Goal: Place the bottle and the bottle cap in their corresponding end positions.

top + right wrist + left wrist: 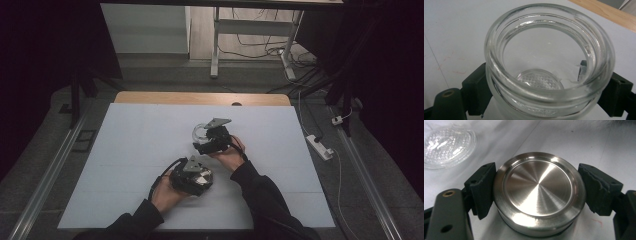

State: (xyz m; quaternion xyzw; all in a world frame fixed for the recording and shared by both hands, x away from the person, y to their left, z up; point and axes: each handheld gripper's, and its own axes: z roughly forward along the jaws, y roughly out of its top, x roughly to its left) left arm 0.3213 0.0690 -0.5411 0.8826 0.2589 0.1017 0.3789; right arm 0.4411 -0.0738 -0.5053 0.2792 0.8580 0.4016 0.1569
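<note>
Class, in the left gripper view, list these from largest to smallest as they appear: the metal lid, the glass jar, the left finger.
1. Metal lid, largest by far.
2. Glass jar and left finger: about alike in the picture. The jar lies farther from the camera and is cut by the edge, so I would not rank them.

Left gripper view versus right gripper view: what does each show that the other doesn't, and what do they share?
The left gripper view alone shows the steel lid clamped between the left tongs, with a textured glass piece lying apart on the table. The right gripper view alone shows the open glass jar held between the right tongs, and the table's wooden edge. Both share the white tabletop.
</note>
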